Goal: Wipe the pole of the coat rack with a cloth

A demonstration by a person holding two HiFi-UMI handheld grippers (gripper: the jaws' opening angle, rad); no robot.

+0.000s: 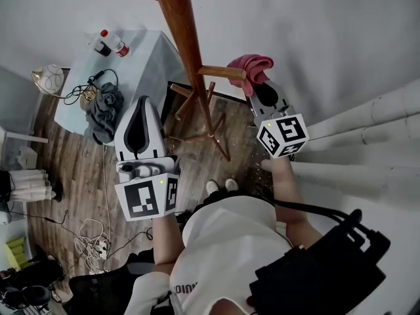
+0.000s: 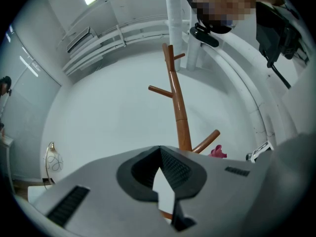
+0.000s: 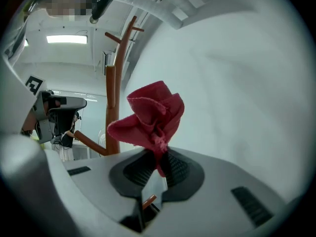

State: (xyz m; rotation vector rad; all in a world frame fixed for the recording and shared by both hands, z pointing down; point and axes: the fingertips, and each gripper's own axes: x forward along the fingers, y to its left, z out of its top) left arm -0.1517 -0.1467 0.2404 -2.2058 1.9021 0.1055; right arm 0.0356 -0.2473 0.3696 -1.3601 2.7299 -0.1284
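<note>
**Red cloth clamped at the rack, pole not yet touched**

The red cloth [image 3: 153, 115] is seen pinched in the right gripper [image 3: 158, 168]. Its lower tail is squeezed between the two dark pads, and the rest is bunched above the tips. In the head view the same cloth [image 1: 251, 66] is held up beside the end of a side peg [image 1: 223, 72] of the coat rack. Whether cloth and peg touch cannot be told. The right gripper [image 1: 258, 89] is raised to the person's right of the pole [image 1: 180, 31], which rises brown and slightly tilted through the middle of the view. From the right gripper view the pole [image 3: 111, 107] is seen behind and to the left of the cloth, with no clear contact between them.

The left gripper [image 2: 159, 149] is brought together at its tips, and nothing is caught between them. The pole [image 2: 177, 107] is seen beyond them, well apart. In the head view the left gripper [image 1: 146, 101] is held on the other side of the rack, over the wooden floor [image 1: 79, 169]. A pale table [image 1: 144, 58] stands behind it, with a dark garment [image 1: 105, 110] draped at its edge.
</note>
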